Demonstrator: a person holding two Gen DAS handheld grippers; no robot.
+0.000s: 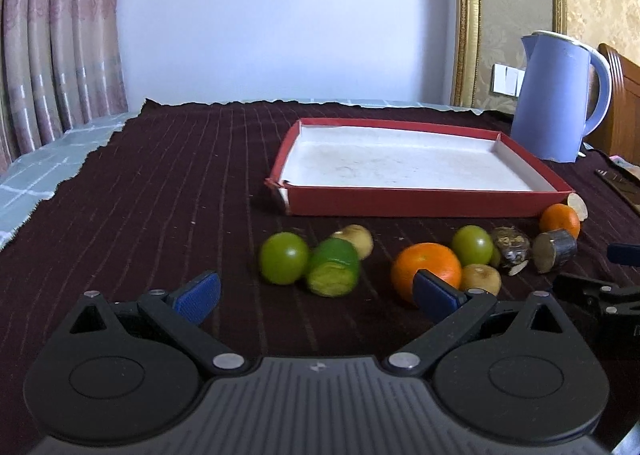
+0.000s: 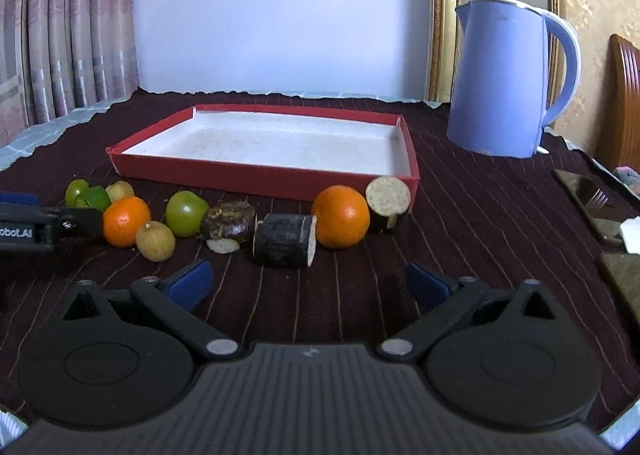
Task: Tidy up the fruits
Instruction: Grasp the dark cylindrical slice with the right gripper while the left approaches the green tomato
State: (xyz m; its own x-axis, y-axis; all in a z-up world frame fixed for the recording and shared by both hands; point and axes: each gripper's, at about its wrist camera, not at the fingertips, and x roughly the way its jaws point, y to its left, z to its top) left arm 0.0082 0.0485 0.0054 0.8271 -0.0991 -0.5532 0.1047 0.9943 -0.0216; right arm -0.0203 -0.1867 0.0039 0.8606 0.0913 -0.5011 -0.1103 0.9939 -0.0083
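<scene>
Both grippers low over the worktop (image 1: 160, 183), which is draped in a dark maroon striped cloth. Left gripper (image 1: 316, 295): jaws spread wide, nothing between them. Right gripper (image 2: 308, 287): likewise wide apart and empty.

Fruit lies in a loose row on the cloth, in front of the shallow red cardboard tray with white lining (image 2: 256, 175). Tray holds nothing yet. Row, as the left camera sees it: round green fruit (image 1: 284, 258) touching a green cut-ended piece (image 1: 333, 271), small tan fruit (image 1: 356, 239) behind; then a large orange (image 1: 426, 269) just ahead of the left gripper's right pad, with another tan fruit (image 1: 482, 278) and a second green fruit (image 1: 472, 245) crowded against it. Right camera adds a dark cane-like cut segment (image 2: 285, 241), a second orange (image 2: 341, 216) and a pale-faced stub (image 2: 388, 199) by the tray corner.

Risks, as I judge them:
- Fruits sit packed; closing on one may nudge neighbours, and round ones would roll across the cloth.
- Orange is wide; an off-centre pinch could squirt it out.
- Tray wall is low and torn at one corner; a dropped fruit could bounce out.
- Blue electric kettle (image 2: 508, 79) stands near the tray's far right side: a wide swing could strike it.
</scene>
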